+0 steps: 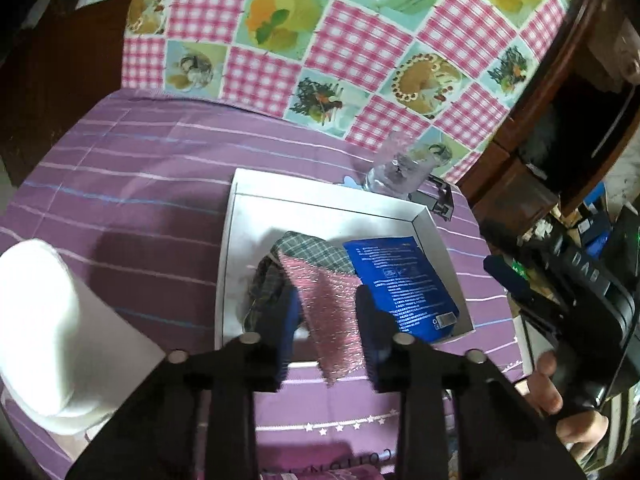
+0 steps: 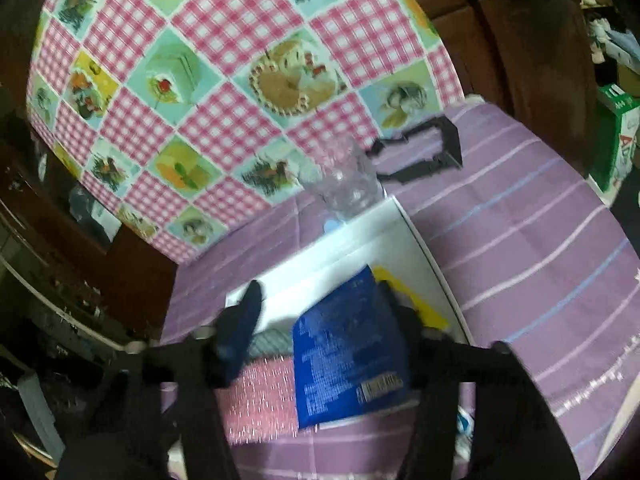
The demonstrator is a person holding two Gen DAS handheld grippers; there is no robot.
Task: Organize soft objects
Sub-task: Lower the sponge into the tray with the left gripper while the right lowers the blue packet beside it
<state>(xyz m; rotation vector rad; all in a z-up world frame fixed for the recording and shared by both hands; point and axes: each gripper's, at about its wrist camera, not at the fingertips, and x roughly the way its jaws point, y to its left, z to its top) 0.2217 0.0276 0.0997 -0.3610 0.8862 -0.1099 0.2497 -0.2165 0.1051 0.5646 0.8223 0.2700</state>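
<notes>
A pink glittery cloth (image 1: pixel 324 304) hangs between the blue fingers of my left gripper (image 1: pixel 330 320), which is shut on it just above the white box (image 1: pixel 228 264). In the box lie a grey plaid cloth (image 1: pixel 308 252), a blue printed packet (image 1: pixel 400 280) and a yellow item (image 2: pixel 416 304). My right gripper (image 2: pixel 320 290) hovers over the blue packet (image 2: pixel 348 352). A gap shows between its left finger and the packet, so it is open. From the left wrist, one of the right gripper's fingers (image 1: pixel 506 278) is off the box's right side, apart from the packet.
A clear glass (image 1: pixel 400 168) and a black bracket (image 2: pixel 432 152) stand just behind the box. A white paper roll (image 1: pixel 40 328) sits at the left on the purple striped sheet (image 1: pixel 140 200). A checked tablecloth (image 1: pixel 320 40) lies beyond. Dark wooden furniture and clutter line the right.
</notes>
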